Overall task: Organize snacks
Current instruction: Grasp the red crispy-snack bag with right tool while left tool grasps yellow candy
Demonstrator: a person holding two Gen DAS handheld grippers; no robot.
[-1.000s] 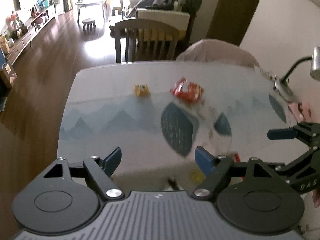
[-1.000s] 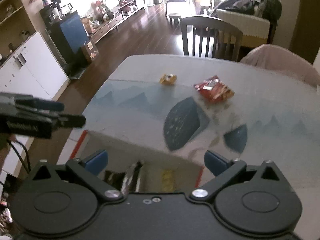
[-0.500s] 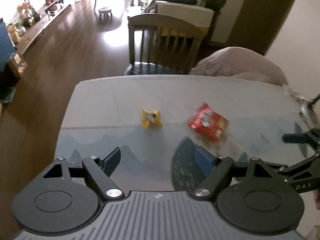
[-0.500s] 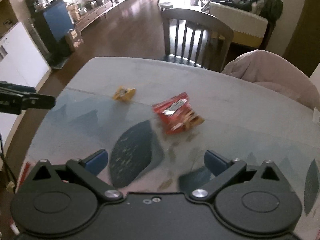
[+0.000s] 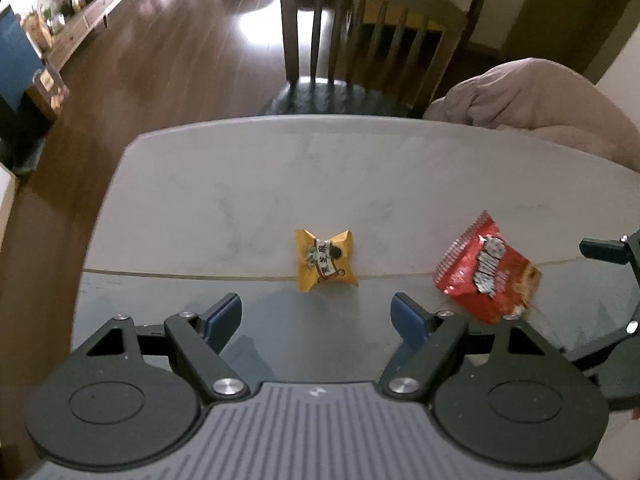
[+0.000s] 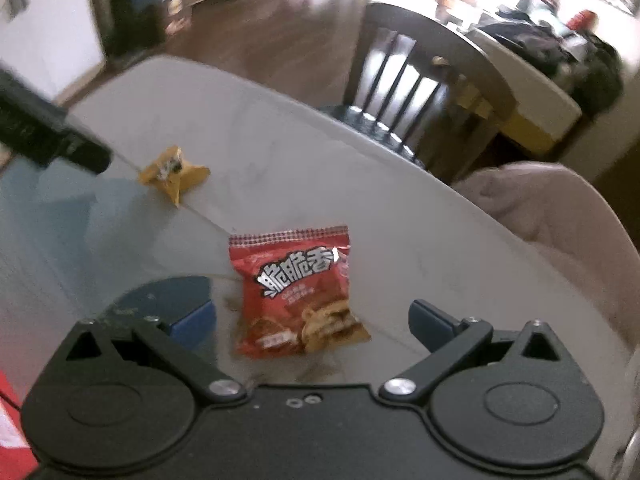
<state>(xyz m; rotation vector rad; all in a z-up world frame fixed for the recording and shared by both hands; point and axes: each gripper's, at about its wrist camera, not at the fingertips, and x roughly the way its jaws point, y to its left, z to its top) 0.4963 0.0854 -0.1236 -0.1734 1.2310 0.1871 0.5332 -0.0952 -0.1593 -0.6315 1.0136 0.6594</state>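
Note:
A small yellow snack packet (image 5: 325, 261) lies on the table just ahead of my open, empty left gripper (image 5: 318, 314). A red snack bag (image 5: 487, 274) lies to its right. In the right wrist view the red bag (image 6: 296, 292) lies flat, its near end between the fingers of my open, empty right gripper (image 6: 316, 322), and the yellow packet (image 6: 173, 174) lies further off to the left. The left gripper's finger (image 6: 48, 134) shows at the left edge there; the right gripper's finger (image 5: 606, 250) shows at the right edge of the left wrist view.
The pale table (image 5: 280, 168) ends just beyond the snacks. A dark wooden chair (image 5: 372, 40) stands at the far edge, with a pinkish cushion or cloth (image 5: 532, 100) to its right. A red thing (image 6: 10, 420) shows at the lower left of the right wrist view.
Both grippers have moved forward across the table toward the snacks. The yellow packet now lies close ahead of the left gripper and the red bag reaches between the right gripper's fingers. Both stayed open.

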